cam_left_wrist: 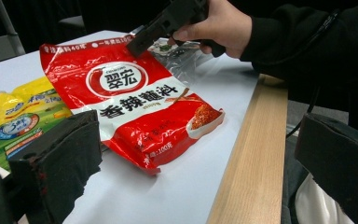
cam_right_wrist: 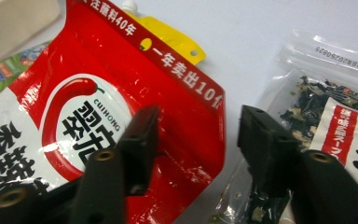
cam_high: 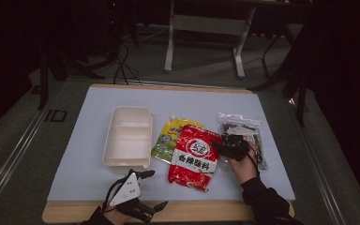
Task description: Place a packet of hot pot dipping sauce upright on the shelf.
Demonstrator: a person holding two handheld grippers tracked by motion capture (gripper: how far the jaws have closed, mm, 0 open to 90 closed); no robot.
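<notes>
Dim lab: covered table (cam_high: 89, 154), floor cables (cam_high: 122, 65).

Across the bench (cam_high: 89, 140), the white tray (cam_high: 128, 137) blocks the middle at 10 o'clock; yellow pouch (cam_high: 168, 138), red packet (cam_high: 194, 157) and clear bag (cam_high: 243, 129) crowd 12 to 3 o'clock, edges overlapping. Bare surface lies open at 9 o'clock, along the far edge, and at 6 o'clock beside the left hand-held gripper (cam_high: 155, 189).

dark room, grey floor (cam_high: 201, 61), perhaps desk legs (cam_high: 238, 56)
</notes>
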